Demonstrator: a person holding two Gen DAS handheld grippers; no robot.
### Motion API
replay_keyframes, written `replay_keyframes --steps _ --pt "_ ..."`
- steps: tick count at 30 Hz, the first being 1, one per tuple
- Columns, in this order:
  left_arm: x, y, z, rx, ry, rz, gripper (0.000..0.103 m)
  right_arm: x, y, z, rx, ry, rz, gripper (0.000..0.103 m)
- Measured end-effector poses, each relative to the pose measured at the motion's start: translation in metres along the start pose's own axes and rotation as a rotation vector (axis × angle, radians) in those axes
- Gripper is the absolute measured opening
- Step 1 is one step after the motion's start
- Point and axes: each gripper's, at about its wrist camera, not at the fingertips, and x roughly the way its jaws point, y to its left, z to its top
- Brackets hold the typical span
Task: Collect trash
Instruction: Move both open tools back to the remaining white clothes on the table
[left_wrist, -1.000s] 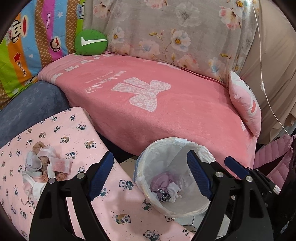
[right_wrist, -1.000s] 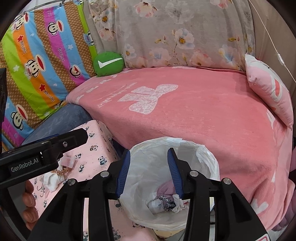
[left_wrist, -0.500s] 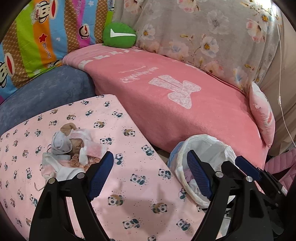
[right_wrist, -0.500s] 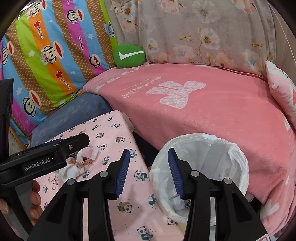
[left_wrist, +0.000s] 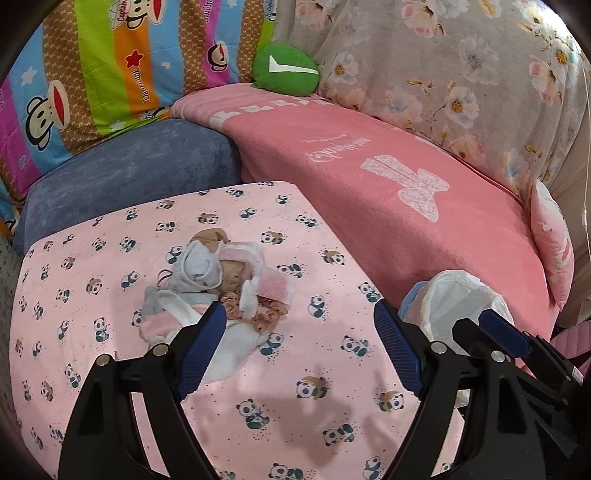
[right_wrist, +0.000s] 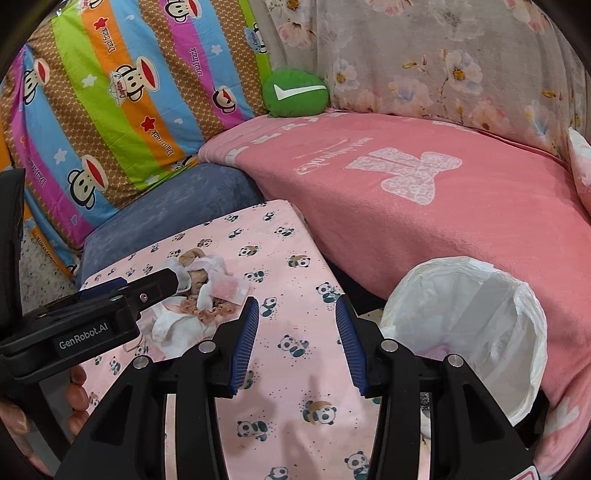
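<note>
A heap of crumpled trash, white tissues, pink wrappers and brown bits, lies on a pink panda-print table. My left gripper stands wide open just in front of the heap, its left finger overlapping the heap's near edge, nothing between the pads. In the right wrist view the same trash heap shows behind the left gripper's body. My right gripper is open over bare tablecloth, empty. A bin lined with a white bag stands right of the table, with some trash inside.
A sofa with a pink blanket runs behind the table and the white-bag bin. A blue-grey cushion, a striped monkey-print cover, a green round pillow and a floral backrest lie behind. A hand holds the left gripper.
Both grippers have swung left, away from the bin and over the table. The trash heap now sits in front of the left gripper. Neither gripper's jaws changed visibly.
</note>
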Motion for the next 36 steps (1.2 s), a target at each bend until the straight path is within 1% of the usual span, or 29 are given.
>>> replay_keyframes --steps 7,11,15,21,26,27,28,30,36 --pt "0.007 0.047 -0.007 -0.064 0.022 0.076 0.079 0.032 0.02 -0.005 0.029 0.063 0.061 0.045" --pt "0.011 0.072 -0.011 -0.097 0.032 0.125 0.079 0.052 0.031 -0.005 0.039 0.096 0.079 0.045" --pt "0.017 0.089 -0.012 -0.119 0.045 0.147 0.079 0.073 0.038 -0.006 0.047 0.121 0.086 0.045" --pt "0.027 0.095 -0.006 -0.104 0.052 0.167 0.079 0.11 0.048 -0.001 0.072 0.168 0.103 0.045" --pt "0.036 0.097 0.002 -0.085 0.054 0.177 0.079 0.139 0.063 0.007 0.044 0.186 0.118 0.045" --pt "0.038 0.098 0.004 -0.086 0.054 0.178 0.079 0.146 0.067 0.009 0.037 0.193 0.12 0.047" --pt "0.04 0.1 0.006 -0.086 0.054 0.18 0.079 0.153 0.071 0.01 0.036 0.199 0.125 0.051" --pt "0.042 0.101 0.009 -0.083 0.055 0.185 0.079 0.165 0.077 0.013 0.03 0.208 0.137 0.054" --pt "0.049 0.107 0.017 -0.079 0.057 0.199 0.079 0.2 0.086 0.014 0.017 0.257 0.141 0.054"
